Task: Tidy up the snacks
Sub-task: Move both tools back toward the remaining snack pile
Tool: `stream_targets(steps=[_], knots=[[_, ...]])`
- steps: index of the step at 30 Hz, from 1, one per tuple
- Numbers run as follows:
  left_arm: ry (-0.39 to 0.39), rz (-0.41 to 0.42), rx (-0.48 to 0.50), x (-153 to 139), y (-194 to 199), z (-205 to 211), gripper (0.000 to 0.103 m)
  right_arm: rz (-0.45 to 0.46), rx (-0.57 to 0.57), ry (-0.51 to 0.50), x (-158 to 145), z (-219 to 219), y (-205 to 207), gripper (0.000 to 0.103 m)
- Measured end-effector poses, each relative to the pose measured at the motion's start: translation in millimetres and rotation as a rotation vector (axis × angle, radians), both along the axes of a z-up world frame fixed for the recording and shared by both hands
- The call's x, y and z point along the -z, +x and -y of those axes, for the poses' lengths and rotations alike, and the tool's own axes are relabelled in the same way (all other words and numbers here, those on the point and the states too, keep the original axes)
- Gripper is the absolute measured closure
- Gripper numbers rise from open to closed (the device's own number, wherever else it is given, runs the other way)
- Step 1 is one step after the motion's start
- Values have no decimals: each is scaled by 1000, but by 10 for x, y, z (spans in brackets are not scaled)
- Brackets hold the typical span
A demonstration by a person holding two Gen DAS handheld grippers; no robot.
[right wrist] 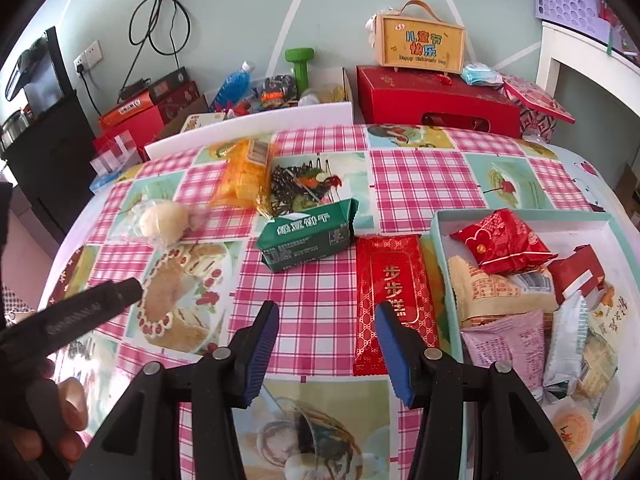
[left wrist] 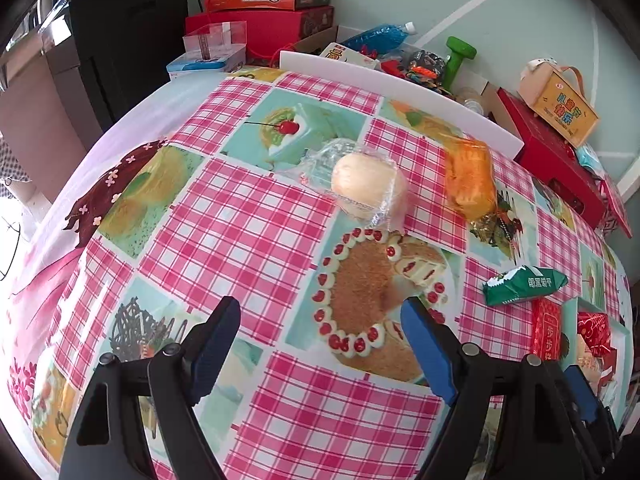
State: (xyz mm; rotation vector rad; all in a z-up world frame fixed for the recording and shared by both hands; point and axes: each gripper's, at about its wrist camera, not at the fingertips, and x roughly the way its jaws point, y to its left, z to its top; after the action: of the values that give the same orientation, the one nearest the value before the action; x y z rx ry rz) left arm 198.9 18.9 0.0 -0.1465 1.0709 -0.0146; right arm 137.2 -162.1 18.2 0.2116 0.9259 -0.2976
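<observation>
Several packets are already gathered in the pale tray [right wrist: 442, 240], while four snacks are left loose on the checked tablecloth [right wrist: 420, 168]. Taking the tray as the landmark: the red foil packet [right wrist: 394, 292] lies flat just beside its left wall, the green biscuit pack [right wrist: 306, 240] sits a little further left, the orange-wrapped snack [right wrist: 246, 172] lies beyond that toward the far edge, and the bun in clear film [right wrist: 164, 220] is well apart, farthest left. The right gripper [right wrist: 326, 348] is held wide open over bare cloth, nothing between its blue pads [right wrist: 260, 344]; the left gripper [left wrist: 320, 344] is likewise spread wide and empty, pointed toward the bun [left wrist: 368, 188]. Trouble would most likely come from the wrappers (loose and slippery, by the look of them): the bun could be squashed by a hard squeeze, or only film pinched and the bun dropped, and the flat red packet could be pushed against the tray wall instead of being lifted.
</observation>
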Motion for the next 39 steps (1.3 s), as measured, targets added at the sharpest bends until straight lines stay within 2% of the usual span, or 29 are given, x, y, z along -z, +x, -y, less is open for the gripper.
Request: stream_targets(steps=[1,2,4,7,10,11,18,25,32,36,39], knots=[[7,1,4,4,8,0,8,-2,0,4,22,6,13,33],[15,7,9,7,11,4,5,-4,3,10,44,17,21,22],[31,18,15,10,15,13,3,-7,17,23,76,57,29,17],[48,28,24,6,21,25,2,-9,24,47,101,108,29,16],[53,39,31,-9,20,28,2,-10,35,54,124,155,28,3],[52,40,33,-12,21,24,2,-9,40,53,128,171,22,1],[50,32,15,2,79,-72,2,20,45,84,108,274,13,1],[38,42,2,-33,124,-173,2,73,11,-24,-65,265,-3,1],[32,34,21,-8,153,-163,2,28,-4,-12,75,274,105,1],[33,21,32,36,167,-144,2,-19,-14,-44,213,260,188,2],[37,15,32,61,172,-145,2,-49,-18,-67,301,256,237,7]])
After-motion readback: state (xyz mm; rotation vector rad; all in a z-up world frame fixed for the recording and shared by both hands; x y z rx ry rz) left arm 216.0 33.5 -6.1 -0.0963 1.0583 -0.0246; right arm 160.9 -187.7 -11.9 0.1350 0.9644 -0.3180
